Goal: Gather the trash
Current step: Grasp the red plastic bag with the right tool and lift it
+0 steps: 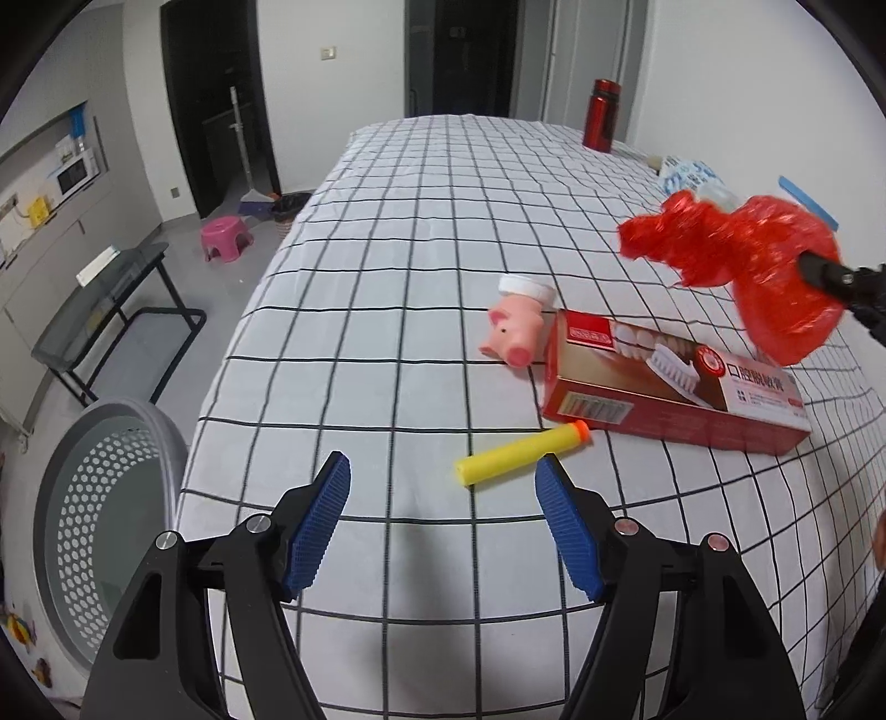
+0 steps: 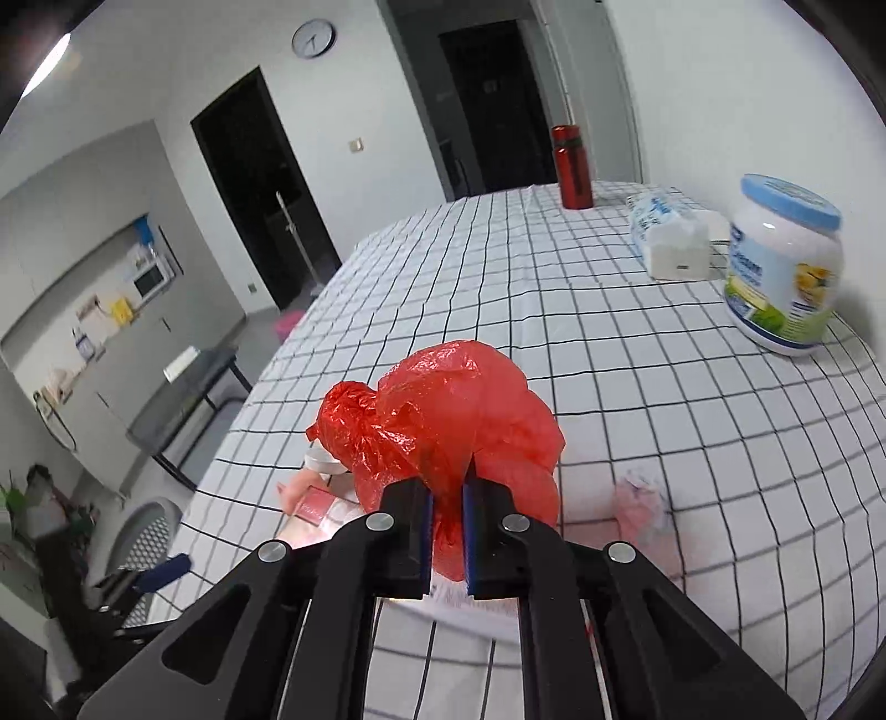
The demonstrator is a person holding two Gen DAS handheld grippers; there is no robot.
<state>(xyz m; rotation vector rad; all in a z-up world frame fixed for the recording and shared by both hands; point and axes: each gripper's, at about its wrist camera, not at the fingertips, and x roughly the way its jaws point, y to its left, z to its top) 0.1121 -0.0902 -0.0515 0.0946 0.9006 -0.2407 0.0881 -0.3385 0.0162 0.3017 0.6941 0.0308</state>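
Holding the red plastic bag clamped in our right gripper above the table, we haven't binned it; our left gripper gapes empty near the basket by the table's left edge.

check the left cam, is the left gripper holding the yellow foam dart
No, the left gripper is open with nothing between its blue pads, and the yellow foam dart lies on the checked tablecloth ahead.

A lived-in home. A checked cloth covers the desk, a microwave sits in a wall niche, and a pink stool and broom stand near a dark doorway. A wall clock hangs above.
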